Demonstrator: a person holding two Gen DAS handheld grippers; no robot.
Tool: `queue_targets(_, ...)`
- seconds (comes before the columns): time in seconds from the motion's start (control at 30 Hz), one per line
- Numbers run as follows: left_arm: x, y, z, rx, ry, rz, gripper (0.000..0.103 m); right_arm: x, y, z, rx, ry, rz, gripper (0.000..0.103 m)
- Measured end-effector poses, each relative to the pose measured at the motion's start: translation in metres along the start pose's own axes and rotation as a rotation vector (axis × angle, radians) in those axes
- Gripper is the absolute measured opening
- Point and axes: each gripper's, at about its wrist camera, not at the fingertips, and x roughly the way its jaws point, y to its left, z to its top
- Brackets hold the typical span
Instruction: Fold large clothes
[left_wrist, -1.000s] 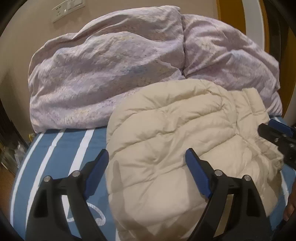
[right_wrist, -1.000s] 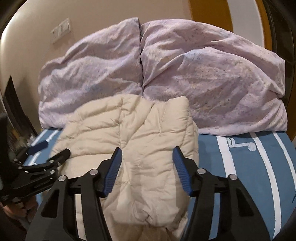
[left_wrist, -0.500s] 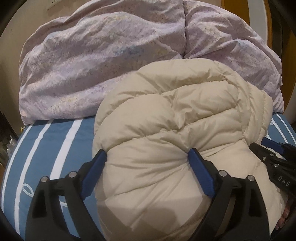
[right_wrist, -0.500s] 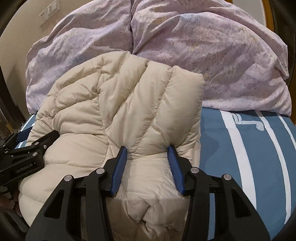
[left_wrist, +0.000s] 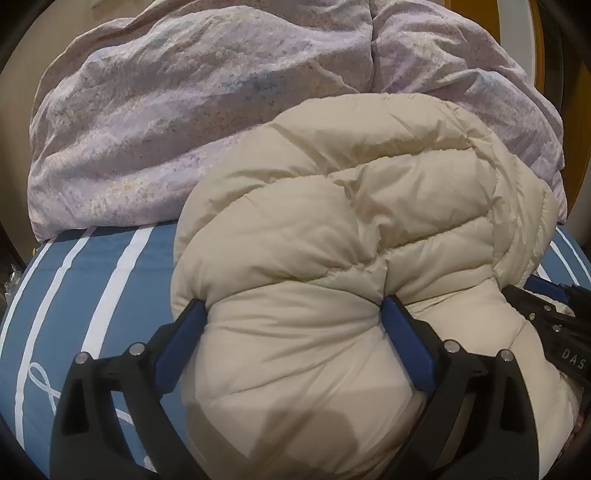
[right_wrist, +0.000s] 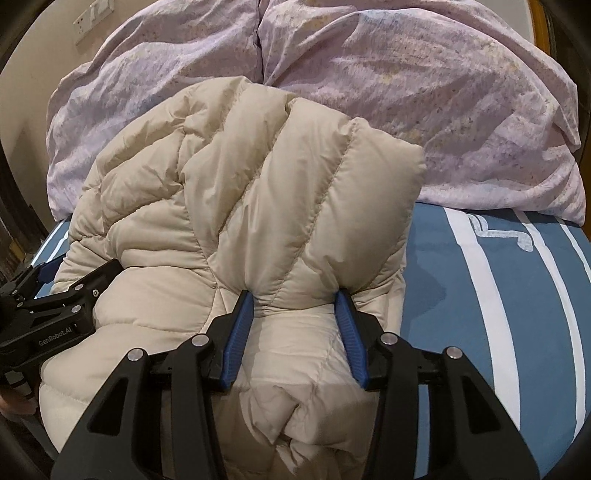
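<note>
1. Bed sheet (left_wrist: 92, 280), blue with white stripes, spread under everything; seen on the left of my left wrist view and on the right (right_wrist: 498, 295) of my right wrist view.
2. Lilac duvet (left_wrist: 184, 110), crumpled and heaped at the far end of the sheet against the wall; a seam or fold split it into two mounds in the right view (right_wrist: 406, 92). It stood directly behind the jacket and touched its far edge.
3. Cream puffer jacket (left_wrist: 351, 240), quilted, bunched into a thick rounded bundle in the middle of the sheet, near side toward me, far side against the duvet. From the right (right_wrist: 258, 206) it showed a folded panel lying on top, one corner jutting toward the right.
4. My left gripper (left_wrist: 291, 317): blue-padded fingers set wide on either side of a fat roll of the jacket, both pads pressed into the fabric, which puckered at each pad. Wide, yet pinching the bundle.
5. My right gripper (right_wrist: 295, 302): fingers closer together, squeezing a narrower gather of the jacket near its right edge; seams converged into the pinch.
6. Each gripper appeared at the edge of the other's view, resting against the jacket's side.
7. Wall switch plate (right_wrist: 92, 20), upper left, small.
</note>
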Motion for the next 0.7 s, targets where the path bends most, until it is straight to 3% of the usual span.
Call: queue_targets(0.7, 0.02, 0.011, 0.002, -0.031, 0.054, -0.003, 0.101, 0.013, 0.001, 0.004, 0.003, 0.037, -0.002, 0.048)
